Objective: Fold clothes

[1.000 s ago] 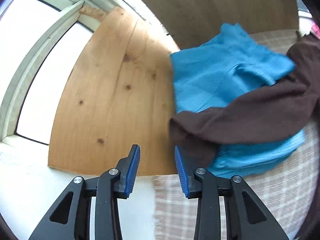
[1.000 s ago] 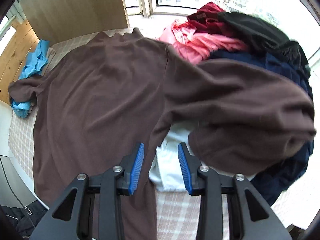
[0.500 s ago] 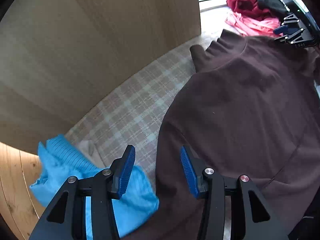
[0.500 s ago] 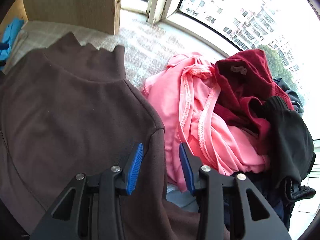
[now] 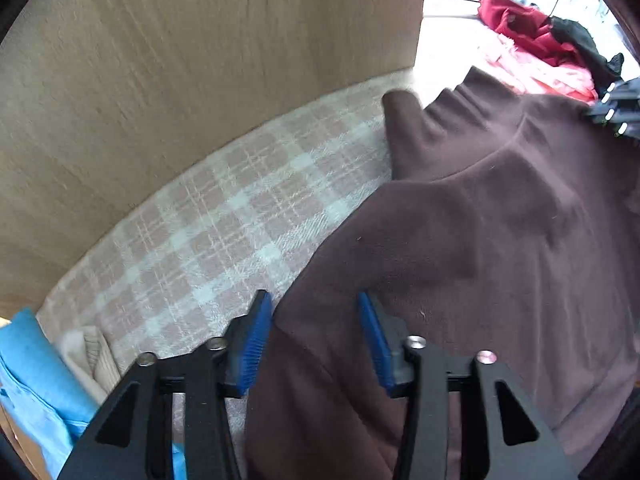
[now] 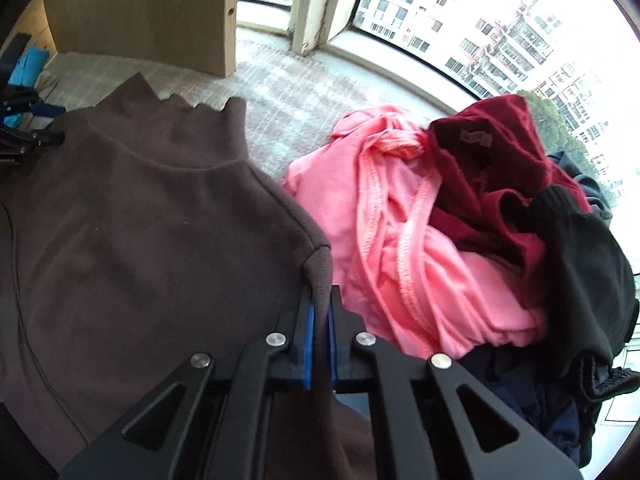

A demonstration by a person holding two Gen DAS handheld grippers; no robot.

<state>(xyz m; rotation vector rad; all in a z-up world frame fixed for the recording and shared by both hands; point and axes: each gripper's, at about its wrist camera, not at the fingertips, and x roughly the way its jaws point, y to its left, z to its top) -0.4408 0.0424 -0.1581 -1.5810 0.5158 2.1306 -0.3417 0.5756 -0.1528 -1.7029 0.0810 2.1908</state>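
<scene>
Left wrist view, left to right. A folded blue garment [image 5: 38, 376] lies at the far left edge, with a beige knitted item [image 5: 90, 354] just beside it. Both rest on a pink-and-white checked blanket [image 5: 224, 232], which runs along the foot of a wooden panel [image 5: 192, 64]. The left gripper [image 5: 314, 344] stands wide, its blue pads on either side of the left shoulder edge of the brown turtleneck sweater [image 5: 500, 248]; the pads are not closed on the cloth. The sweater lies flat on the blanket, its collar pointing toward the window. The right gripper [image 5: 616, 108] shows at the far right edge, at the sweater's other shoulder.

Right wrist view, left to right. The left gripper [image 6: 28, 128] appears small at the left edge, near the blue garment [image 6: 28, 64]. The brown turtleneck sweater [image 6: 140, 232] fills the left half, collar ribbed and upright in folds. The right gripper [image 6: 319, 320] is clamped narrow on the sweater's right shoulder seam, with fabric pinched between the blue pads. To its right lies a heap: a pink garment [image 6: 400, 240], a dark red garment [image 6: 492, 160], a black garment [image 6: 580, 260] and navy cloth [image 6: 532, 396] beneath. Behind is a window [image 6: 480, 24] showing apartment blocks.
</scene>
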